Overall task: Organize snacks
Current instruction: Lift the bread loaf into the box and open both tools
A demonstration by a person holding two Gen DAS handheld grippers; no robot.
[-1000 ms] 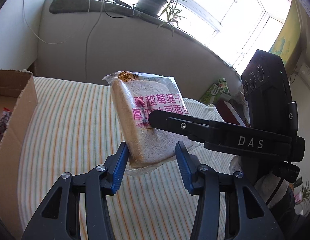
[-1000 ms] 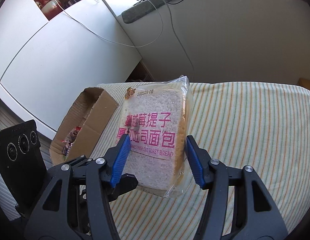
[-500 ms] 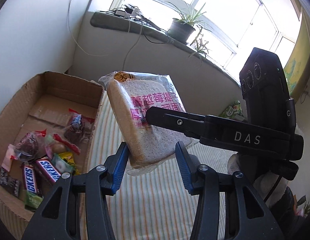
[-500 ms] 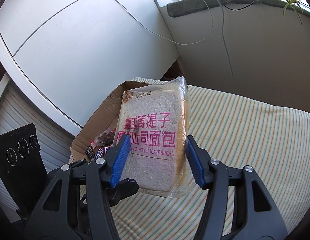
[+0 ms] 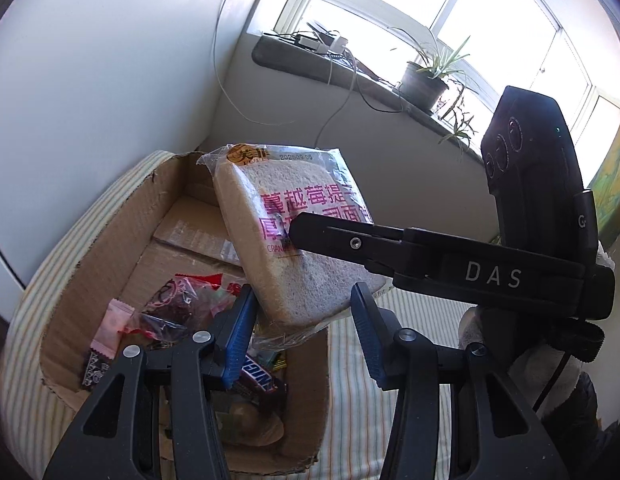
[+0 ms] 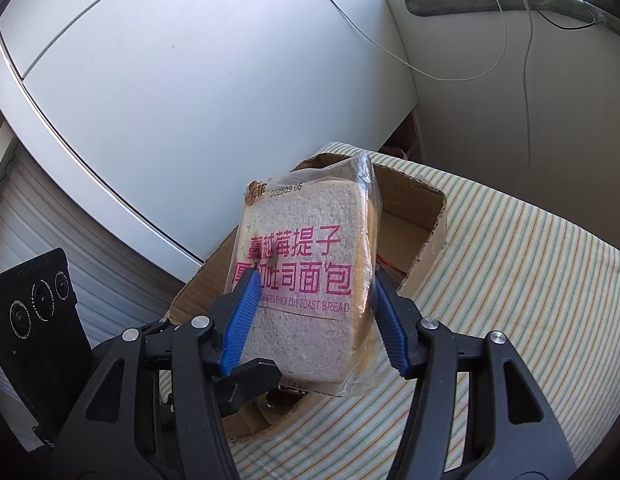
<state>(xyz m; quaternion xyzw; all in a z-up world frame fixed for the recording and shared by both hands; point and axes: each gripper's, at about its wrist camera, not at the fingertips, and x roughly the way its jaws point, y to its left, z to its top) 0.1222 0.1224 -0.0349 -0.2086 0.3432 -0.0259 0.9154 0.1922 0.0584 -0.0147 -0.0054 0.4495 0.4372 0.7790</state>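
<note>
A clear pack of thick-cut toast bread with pink print (image 5: 286,236) (image 6: 306,280) hangs in the air over an open cardboard box (image 5: 110,248) (image 6: 413,216). Both grippers hold it. My left gripper (image 5: 302,320) pinches its lower edge between blue pads. My right gripper (image 6: 313,316) clamps its two sides, and in the left wrist view its black finger (image 5: 349,240) crosses the pack's face. In the box lie a red-trimmed candy bag (image 5: 182,304), a pink sachet (image 5: 110,328) and a Snickers bar (image 5: 262,380).
The box sits on a striped cloth (image 6: 529,280) (image 5: 409,400) by a white cabinet wall (image 6: 170,100). A windowsill with a potted plant (image 5: 425,84), a power strip and hanging cables (image 5: 329,120) runs behind. The right gripper's black body (image 5: 537,184) stands close at right.
Both grippers carried the bread pack leftwards, from over the striped cloth to above the open box. The grip on the pack is unchanged.
</note>
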